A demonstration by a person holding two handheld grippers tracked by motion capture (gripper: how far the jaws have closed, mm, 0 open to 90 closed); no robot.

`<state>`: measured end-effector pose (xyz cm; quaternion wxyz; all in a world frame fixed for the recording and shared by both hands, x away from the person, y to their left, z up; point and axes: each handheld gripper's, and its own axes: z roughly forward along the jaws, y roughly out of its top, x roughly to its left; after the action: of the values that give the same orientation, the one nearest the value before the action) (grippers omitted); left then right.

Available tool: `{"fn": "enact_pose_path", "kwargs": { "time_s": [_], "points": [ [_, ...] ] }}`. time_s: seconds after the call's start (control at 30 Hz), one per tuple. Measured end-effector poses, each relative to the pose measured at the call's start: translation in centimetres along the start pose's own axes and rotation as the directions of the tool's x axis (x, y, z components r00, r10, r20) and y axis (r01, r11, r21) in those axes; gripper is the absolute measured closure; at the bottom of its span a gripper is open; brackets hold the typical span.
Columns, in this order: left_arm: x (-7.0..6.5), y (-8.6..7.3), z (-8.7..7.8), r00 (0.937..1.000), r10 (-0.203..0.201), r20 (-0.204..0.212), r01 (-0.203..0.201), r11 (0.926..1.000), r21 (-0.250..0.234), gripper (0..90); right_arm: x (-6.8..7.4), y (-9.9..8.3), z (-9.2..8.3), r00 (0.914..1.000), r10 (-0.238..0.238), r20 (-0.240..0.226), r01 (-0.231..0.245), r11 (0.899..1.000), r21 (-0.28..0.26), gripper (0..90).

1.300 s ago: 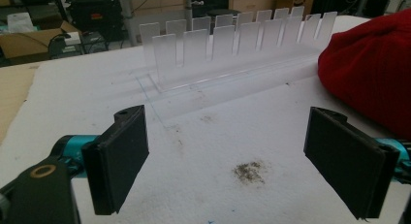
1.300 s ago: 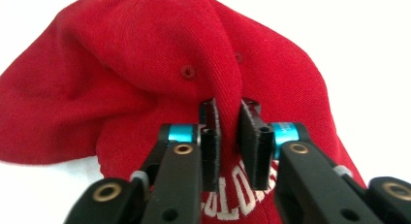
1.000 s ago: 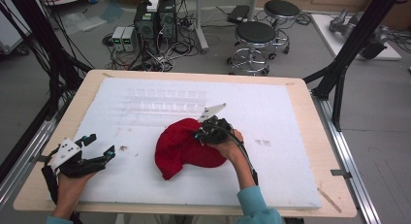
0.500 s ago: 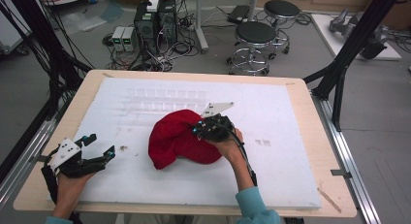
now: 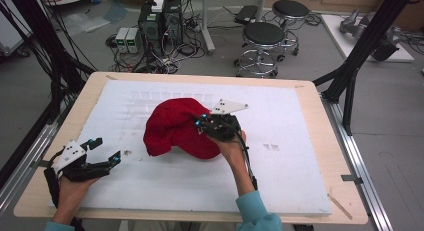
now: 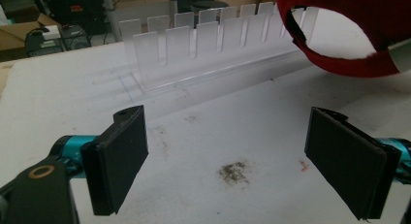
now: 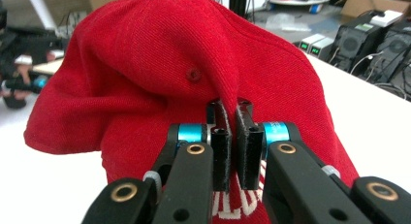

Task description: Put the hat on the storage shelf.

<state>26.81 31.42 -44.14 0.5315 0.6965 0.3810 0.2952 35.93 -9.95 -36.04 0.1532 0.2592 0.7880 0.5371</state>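
We see a red cap near the middle of the desk, on the white sheet that covers it. Our right claw is clenched on a fold of the cap's cloth, the pads nearly touching with red fabric pinched between them. From the high view the cap's long axis runs from the far left toward the near right, with the rounded crown on the left and the claw gripping it from the right side. Whether the cap rests on the sheet or hangs just above it, we cannot tell from that view.

The right gripper view adds what the high view lacks: an eyelet in one of the crown's panels, the seam creased into the pinch, and white embroidered letters low on the cap, just beyond the jaws. The left gripper view looks across the desk and catches the cap's back opening with its strap at the upper right, raised above the surface there. It also shows a clear plastic rack of upright slots at the far side.

Our left claw is released, jaws wide with nothing between them, at the near left corner, well apart from the cap.
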Motion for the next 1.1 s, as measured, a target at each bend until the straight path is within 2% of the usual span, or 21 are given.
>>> {"fn": "enact_pose_path", "kwargs": {
  "time_s": [0.17,0.3,0.43,0.57,0.63,0.73,1.1],
  "points": [
    [-0.3,0.7,0.1,0.9995,-0.009,0.03,0.008,0.9999,0.014,15.8,0.4,0.5,0.1,0.9994,0.025,0.023,-0.024,0.998,-0.053,86.6],
    [-0.9,1.6,0.2,0.9964,-0.026,0.081,0.024,0.9992,0.031,15.7,0.6,1.0,0.1,0.9986,0.042,0.032,-0.039,0.995,-0.087,86.6],
    [-1.8,2.8,0.5,0.9886,-0.067,0.135,0.062,0.9971,0.044,15.6,0.9,1.4,0.2,0.9974,0.043,0.058,-0.037,0.993,-0.113,86.6],
    [-2.9,4.0,1.1,0.9831,-0.067,0.17,0.058,0.9966,0.058,15.7,1.2,1.7,0.2,0.9949,0.054,0.086,-0.041,0.989,-0.145,86.6],
    [-3.4,4.4,1.4,0.9807,-0.064,0.184,0.054,0.9966,0.062,15.7,1.3,1.9,0.2,0.9927,0.076,0.093,-0.061,0.985,-0.162,86.6],
    [-4.3,4.9,2.0,0.9772,-0.057,0.205,0.043,0.9963,0.074,15.7,1.4,2.3,0.2,0.9911,0.077,0.109,-0.057,0.982,-0.178,86.6],
    [-7.2,6.6,3.9,0.9551,-0.07,0.288,0.041,0.9936,0.105,18.1,1.5,3.1,0.0,0.9877,0.118,0.102,-0.091,0.966,-0.242,86.6]
  ]
}}
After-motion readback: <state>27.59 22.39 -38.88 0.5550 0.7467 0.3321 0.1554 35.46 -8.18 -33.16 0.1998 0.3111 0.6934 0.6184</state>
